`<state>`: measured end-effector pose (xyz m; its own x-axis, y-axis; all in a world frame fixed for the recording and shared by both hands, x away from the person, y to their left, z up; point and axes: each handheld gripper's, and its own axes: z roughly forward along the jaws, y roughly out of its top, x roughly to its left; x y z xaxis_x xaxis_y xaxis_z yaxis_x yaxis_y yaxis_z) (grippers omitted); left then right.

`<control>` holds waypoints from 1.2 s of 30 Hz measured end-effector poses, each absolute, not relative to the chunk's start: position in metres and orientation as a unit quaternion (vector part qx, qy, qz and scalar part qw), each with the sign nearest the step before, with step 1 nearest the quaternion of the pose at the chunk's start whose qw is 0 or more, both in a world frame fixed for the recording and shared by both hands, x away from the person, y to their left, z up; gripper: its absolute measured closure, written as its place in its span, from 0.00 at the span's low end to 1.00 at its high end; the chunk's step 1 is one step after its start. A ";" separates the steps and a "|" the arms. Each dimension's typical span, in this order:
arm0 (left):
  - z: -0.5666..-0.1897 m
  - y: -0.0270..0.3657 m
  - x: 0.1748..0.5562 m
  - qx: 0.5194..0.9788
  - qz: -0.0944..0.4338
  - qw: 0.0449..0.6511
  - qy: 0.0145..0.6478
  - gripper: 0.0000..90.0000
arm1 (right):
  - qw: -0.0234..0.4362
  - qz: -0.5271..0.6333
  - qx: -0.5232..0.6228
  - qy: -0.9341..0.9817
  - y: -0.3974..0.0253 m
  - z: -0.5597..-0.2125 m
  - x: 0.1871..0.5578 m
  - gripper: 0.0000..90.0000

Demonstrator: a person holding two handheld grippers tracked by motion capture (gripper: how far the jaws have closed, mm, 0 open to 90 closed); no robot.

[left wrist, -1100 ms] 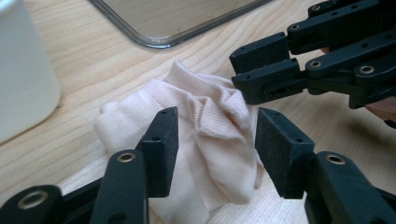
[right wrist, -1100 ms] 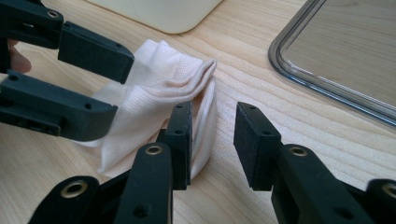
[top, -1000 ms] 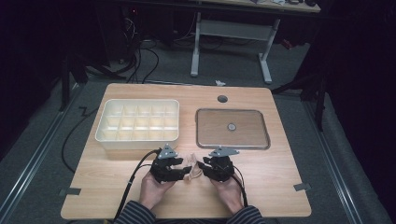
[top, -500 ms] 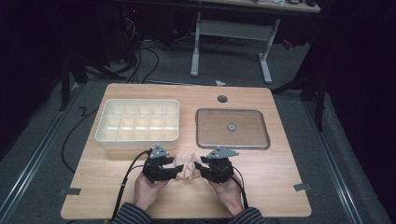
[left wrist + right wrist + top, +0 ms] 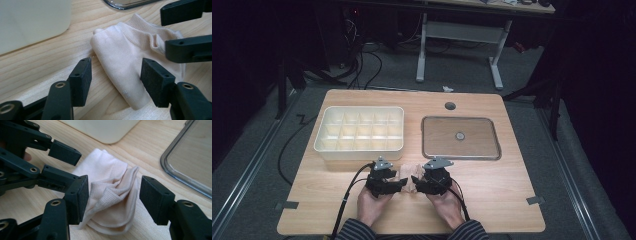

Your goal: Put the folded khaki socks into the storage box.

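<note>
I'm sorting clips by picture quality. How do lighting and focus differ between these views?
High view: the table is lit, the room around it nearly black, and the sock is small and soft. Left gripper view: bright, even light; the sock is sharp, the box washed out. Right gripper view: the sock's folds are crisp, the tray slightly blurred.

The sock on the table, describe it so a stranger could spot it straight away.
On the wooden table, look at the near edge, in front of the white divided bin and the metal tray. Between the two black grippers lies the sock: small, pale pink, crumpled, the sole soft thing there.
</note>
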<state>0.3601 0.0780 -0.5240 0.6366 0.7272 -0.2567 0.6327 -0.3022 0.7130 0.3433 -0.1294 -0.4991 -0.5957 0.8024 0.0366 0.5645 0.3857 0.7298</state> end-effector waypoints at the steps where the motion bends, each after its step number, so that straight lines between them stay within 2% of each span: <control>1: -0.525 0.077 0.360 0.806 0.058 0.410 0.422 0.48 | 0.162 0.360 0.422 0.816 -0.129 -0.501 0.344 0.45; 9: -0.528 0.076 0.360 0.811 0.064 0.406 0.417 0.48 | 0.162 0.349 0.433 0.815 -0.136 -0.510 0.347 0.49; 23: -0.529 0.073 0.360 0.818 0.085 0.400 0.404 0.50 | 0.146 0.345 0.435 0.819 -0.149 -0.521 0.348 0.72; 36: -0.531 0.074 0.356 0.819 0.098 0.404 0.395 0.51 | 0.143 0.353 0.439 0.814 -0.151 -0.525 0.348 0.69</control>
<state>0.3562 0.0743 -0.5312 0.6685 0.7266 -0.1589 0.5679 -0.3607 0.7398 0.3484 -0.1509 -0.5245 -0.5739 0.8152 0.0780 0.6137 0.3651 0.7000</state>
